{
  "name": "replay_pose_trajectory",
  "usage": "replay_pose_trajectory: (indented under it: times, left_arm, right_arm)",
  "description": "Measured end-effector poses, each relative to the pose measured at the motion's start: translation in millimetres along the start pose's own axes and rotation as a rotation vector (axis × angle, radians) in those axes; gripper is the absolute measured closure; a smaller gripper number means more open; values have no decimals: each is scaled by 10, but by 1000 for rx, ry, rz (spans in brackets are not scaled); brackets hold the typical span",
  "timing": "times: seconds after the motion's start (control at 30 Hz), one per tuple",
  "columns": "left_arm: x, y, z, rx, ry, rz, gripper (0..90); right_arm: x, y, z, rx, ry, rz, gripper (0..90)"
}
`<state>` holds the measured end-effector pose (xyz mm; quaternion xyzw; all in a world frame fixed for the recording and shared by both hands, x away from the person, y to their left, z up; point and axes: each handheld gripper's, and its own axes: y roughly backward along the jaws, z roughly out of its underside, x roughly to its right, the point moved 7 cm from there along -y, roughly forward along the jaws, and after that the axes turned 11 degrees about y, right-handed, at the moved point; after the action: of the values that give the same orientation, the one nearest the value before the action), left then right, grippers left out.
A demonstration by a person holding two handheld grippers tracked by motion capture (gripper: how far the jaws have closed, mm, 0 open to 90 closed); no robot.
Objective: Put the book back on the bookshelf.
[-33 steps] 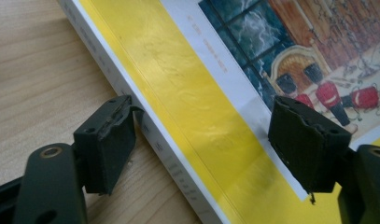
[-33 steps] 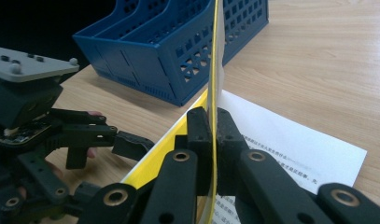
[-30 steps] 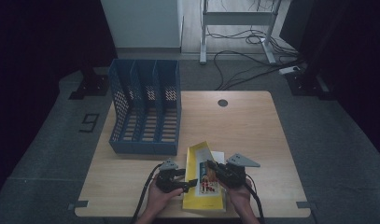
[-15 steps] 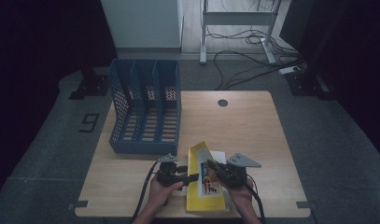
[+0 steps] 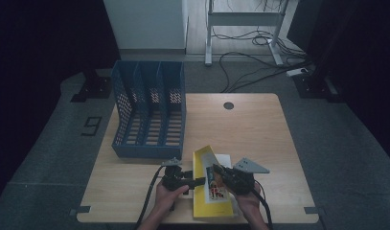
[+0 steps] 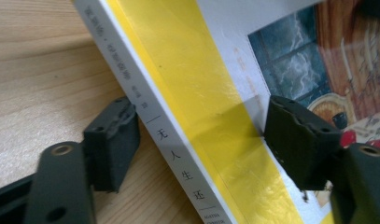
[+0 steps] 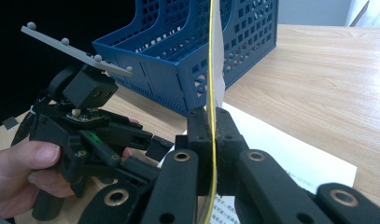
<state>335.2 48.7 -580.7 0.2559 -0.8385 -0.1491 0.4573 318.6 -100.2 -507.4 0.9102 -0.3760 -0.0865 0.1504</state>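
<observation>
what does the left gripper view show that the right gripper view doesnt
Left gripper view alone: the yellow paperback book's white spine with printed characters and its picture cover, between the left gripper's jaws, which have just been closing; the pads look short of pressing it.

Right gripper view alone: the blue perforated plastic file rack, a white paper sheet, and the right gripper shut on the book's cover.

Both: the book and the light wooden table.

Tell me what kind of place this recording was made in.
Probably a lab or office workroom set up for recording: a small wooden table on grey carpet, a blue file organizer on it, and cables with a power strip on the floor beyond.
</observation>
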Motion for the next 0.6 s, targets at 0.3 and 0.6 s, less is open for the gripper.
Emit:
replay_pose_trajectory:
  times: [0.3, 0.6]
  left_arm:
    - [-4, 41, -15, 31, 18, -9, 436]
    - [-17, 65, -15, 59, 25, -21, 560]
  right_arm:
    - [110, 30, 32, -10, -22, -21, 871]
    - [148, -25, 127, -73, -2, 7, 868]
